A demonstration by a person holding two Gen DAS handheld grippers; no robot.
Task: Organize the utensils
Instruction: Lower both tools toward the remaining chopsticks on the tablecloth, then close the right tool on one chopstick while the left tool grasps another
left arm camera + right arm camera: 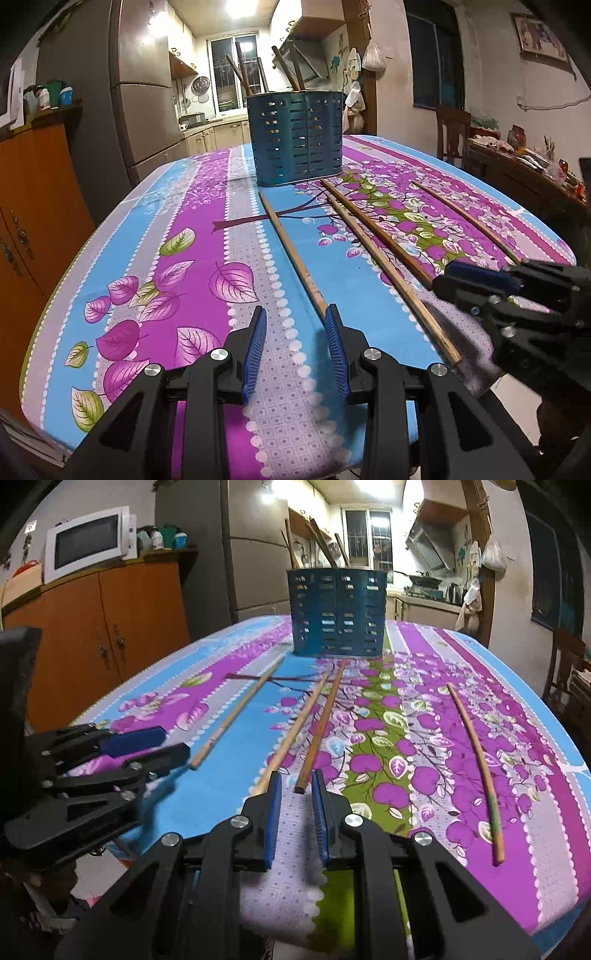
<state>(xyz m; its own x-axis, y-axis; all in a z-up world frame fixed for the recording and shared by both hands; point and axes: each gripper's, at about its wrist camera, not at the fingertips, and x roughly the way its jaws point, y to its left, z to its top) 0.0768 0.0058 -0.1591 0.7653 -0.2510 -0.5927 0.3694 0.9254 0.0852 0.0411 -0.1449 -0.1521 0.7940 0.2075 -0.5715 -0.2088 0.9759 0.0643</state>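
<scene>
Lying loose on the flowered cloth (207,229) of the desk (554,867), four chopsticks are seen in front of a blue slotted holder (298,137) that stands upright near the far edge, with several sticks (243,70) leaning out of its top. Seen from the left wrist, the leftmost chopstick (291,251) runs from just before the holder toward the left tool (295,314), its near end being met at the tip of the right-hand blue pad (334,339); whether it is touched cannot be told. A pair is laid close together to the right: a pale chopstick (391,280) and a darker chopstick (373,229). A curved chopstick (476,753) is set well apart on the right side. The left tool's jaws are held apart with nothing between them. The right tool (296,794) is held with its jaws narrowly apart and unclamped, the darker chopstick's near end lying just ahead of the gap. A microwave (88,542) is seen on an orange cabinet (107,627) behind.
</scene>
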